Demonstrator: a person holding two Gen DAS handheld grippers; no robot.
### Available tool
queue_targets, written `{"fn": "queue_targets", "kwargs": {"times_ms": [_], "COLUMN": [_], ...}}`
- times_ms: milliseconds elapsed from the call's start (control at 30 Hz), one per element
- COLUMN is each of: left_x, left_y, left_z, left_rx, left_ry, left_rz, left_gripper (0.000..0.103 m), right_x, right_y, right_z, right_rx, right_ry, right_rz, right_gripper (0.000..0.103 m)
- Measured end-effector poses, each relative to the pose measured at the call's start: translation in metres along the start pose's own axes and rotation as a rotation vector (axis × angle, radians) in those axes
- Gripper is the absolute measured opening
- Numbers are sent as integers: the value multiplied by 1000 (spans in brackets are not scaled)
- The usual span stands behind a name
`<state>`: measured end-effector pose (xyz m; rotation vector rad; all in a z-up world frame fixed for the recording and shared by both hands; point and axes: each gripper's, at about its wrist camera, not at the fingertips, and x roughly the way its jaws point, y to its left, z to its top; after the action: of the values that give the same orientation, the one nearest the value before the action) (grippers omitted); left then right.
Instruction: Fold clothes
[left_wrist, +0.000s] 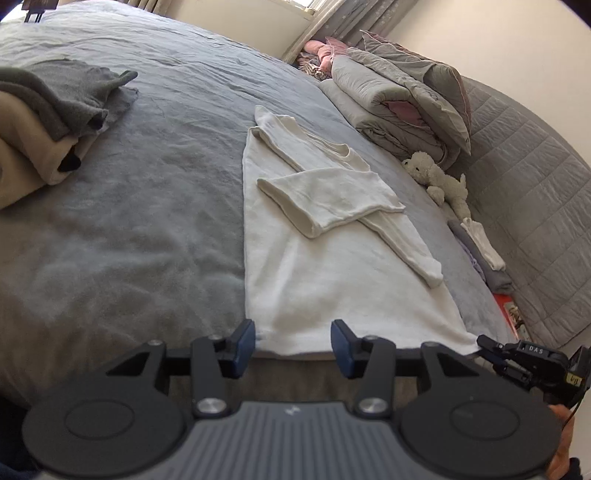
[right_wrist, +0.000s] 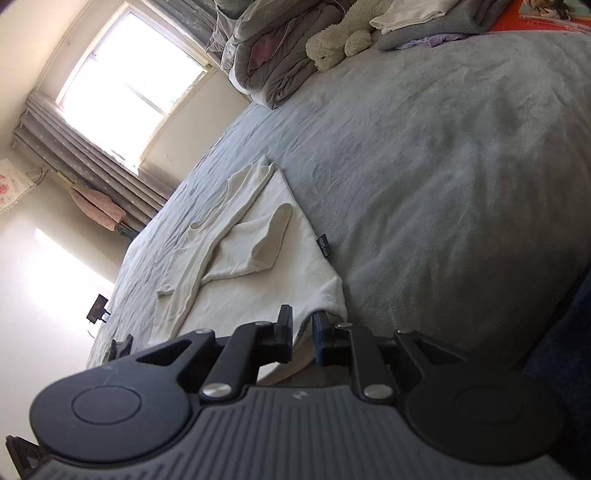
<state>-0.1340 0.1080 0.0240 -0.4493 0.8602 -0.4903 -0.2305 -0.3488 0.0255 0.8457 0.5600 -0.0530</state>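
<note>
Left gripper (left_wrist: 293, 345), jaws well apart and empty, and right gripper (right_wrist: 302, 338), jaws narrowly parted and empty, flank the near hem of a cream sweater (left_wrist: 332, 266) on the grey bed (left_wrist: 147, 221). Soft, light, limp knit; best pinched at the hem corners.

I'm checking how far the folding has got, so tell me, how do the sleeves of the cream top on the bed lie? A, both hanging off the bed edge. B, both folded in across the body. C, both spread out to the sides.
B: both sleeves of the cream top lie crossed over its body.
</note>
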Motion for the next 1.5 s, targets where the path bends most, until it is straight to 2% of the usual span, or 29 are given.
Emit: {"fn": "queue_targets", "kwargs": {"times_ms": [33, 67, 100, 200, 367, 467, 500, 633, 800, 833, 933, 1000, 1133, 1300, 1333, 1433, 1500], "left_x": [2, 3, 4, 5, 1, 1, 0, -5, -2, -2, 2, 5, 9, 9, 8, 6, 5], "left_y": [2, 4, 3, 2, -4, 0, 3, 12, 12, 11, 8, 6, 4, -2, -3, -6, -6], "left_z": [2, 3, 3, 3, -1, -1, -1, -1, -4, -4, -5, -5, -5, -9, -9, -10, -9], "left_rx": [-15, -29, -33, -28, 32, 31, 15, -31, -32, -27, -5, 4, 4, 56, 69, 91, 85], "left_ry": [-4, -8, -10, -14, -52, -55, -53, -59, -41, -35, -9, 7, 10, -7, -14, -32, -40], "left_rz": [-7, -13, -11, 7, 54, 83, 79, 59, 61, 58, 39, 36, 37, 78, 80, 80, 79], "left_gripper": [40, 24, 17, 7, 6, 8, 14, 19, 32, 33, 35, 36, 33, 15, 15, 13, 12], "right_x": [-2, -3, -3, -6, -15, -13, -12, -14, -23, -26, -23, -16, -9, 1, 2, 2, 0], "right_y": [1, 2, 4, 7, 8, 5, 4, 0, -1, 1, 10, 11, 11, 11, 11, 11, 9], "right_z": [0, -1, -2, -3, -1, 0, 0, 0, 1, 1, 0, -3, -7, -13, -14, -16, -14], "right_rx": [3, -4, -25, -43, -48, -34, -31, -4, 20, 4, -83, -108, -129, -156, -156, -155, -129], "right_ry": [-7, -13, -18, -35, -92, -83, -81, -91, -149, -169, -155, -124, -88, -36, -34, -30, -40], "right_rz": [14, 15, -3, -15, -8, -35, -39, -35, -8, -6, -83, -122, -123, -159, -158, -156, -143], "right_gripper": [18, 18, 17, 13, 13, 13, 14, 14, 16, 17, 45, 45, 45, 45, 43, 22, 17]}}
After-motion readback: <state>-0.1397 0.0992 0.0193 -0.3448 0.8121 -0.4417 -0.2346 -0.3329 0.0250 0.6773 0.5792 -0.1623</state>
